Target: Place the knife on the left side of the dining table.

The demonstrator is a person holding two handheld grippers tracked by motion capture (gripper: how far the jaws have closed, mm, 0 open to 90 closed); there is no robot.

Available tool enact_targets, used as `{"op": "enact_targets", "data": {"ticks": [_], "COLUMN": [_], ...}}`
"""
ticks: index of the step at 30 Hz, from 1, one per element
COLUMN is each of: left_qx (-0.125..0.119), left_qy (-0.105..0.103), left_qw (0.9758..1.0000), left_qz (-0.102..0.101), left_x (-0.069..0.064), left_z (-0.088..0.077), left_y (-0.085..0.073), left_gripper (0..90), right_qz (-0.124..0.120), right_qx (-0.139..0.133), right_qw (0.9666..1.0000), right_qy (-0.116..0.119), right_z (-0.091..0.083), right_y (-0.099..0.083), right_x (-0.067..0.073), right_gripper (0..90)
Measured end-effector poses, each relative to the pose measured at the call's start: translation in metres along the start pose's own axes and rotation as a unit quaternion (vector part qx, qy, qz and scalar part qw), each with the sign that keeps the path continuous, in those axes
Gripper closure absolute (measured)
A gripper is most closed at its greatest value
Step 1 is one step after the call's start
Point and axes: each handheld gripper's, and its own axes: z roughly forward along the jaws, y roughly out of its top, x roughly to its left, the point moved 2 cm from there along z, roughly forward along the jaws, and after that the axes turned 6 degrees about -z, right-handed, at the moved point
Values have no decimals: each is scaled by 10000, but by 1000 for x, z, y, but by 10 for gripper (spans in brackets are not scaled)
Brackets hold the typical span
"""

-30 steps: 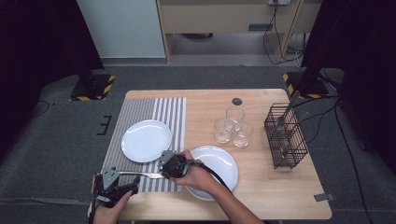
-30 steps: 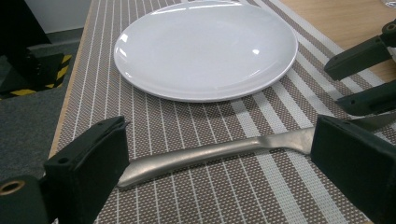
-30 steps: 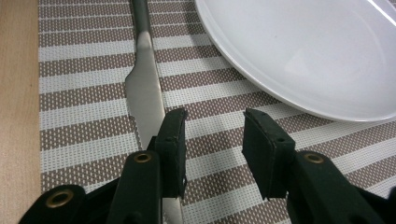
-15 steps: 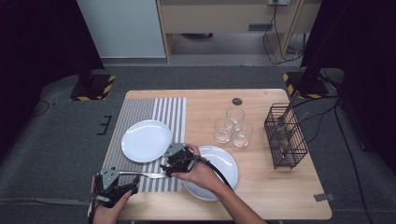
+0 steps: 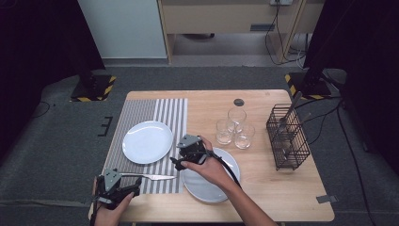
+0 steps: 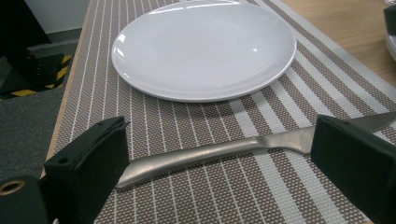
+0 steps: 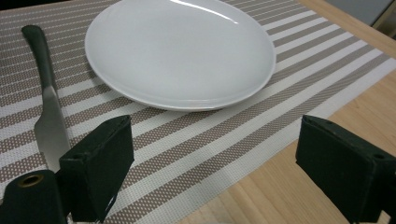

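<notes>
My right gripper (image 5: 178, 162) has let go of the knife (image 5: 149, 176), jaws opened wide and empty, near the placemat's (image 5: 141, 110) front edge; next I fetch cutlery.

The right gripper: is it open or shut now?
Open. The right gripper has just been opening; its jaws stand wide apart with nothing between them, and the knife lies free on the placemat.
</notes>
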Motion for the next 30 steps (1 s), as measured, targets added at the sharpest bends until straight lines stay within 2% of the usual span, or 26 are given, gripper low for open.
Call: {"op": "enact_targets", "data": {"ticks": [12, 13, 19, 30], "left_qx": [14, 18, 27, 40], "left_qy": [-2, -5, -13, -31], "left_qw": [10000, 10000, 10000, 10000], "left_qz": [27, 29, 32, 55], "left_x": [-1, -1, -2, -4], "left_z": [1, 1, 1, 1], "left_y": [0, 0, 0, -1], "left_gripper": [37, 37, 37, 37], "right_qz": [175, 232, 384, 533], "right_qx": [-284, -304, -361, -433], "right_qw": [9988, 9982, 9964, 9938], "right_qy": [-361, -453, -671, -877], "right_z": [-28, -33, -47, -65], "right_y": [0, -1, -7, -13], "right_x": [-24, -30, -44, -58], "right_gripper": [105, 101, 93, 81]}}
